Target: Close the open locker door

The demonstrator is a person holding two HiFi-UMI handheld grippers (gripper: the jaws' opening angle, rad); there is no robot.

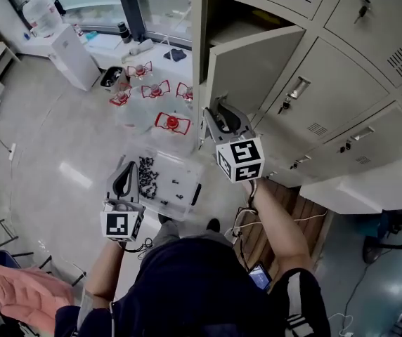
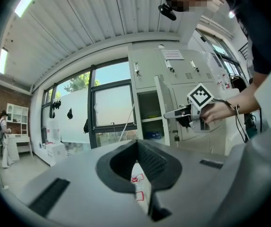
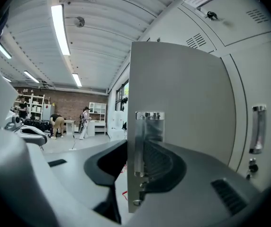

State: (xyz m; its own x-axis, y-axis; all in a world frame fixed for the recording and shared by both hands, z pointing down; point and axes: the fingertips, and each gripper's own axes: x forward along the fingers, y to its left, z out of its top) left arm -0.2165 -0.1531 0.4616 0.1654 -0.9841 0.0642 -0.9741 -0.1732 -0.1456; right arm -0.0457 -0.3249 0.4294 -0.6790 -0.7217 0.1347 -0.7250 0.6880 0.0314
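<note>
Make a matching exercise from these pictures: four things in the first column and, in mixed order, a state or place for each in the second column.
Column one
1. door
2. right gripper
3. left gripper
4. box

Column two
a. on the floor, with small dark parts inside
b. clamped on the door's free edge
c. swung open
d. held low, holding nothing

Pairs: 1-c, 2-b, 3-d, 4-a
</note>
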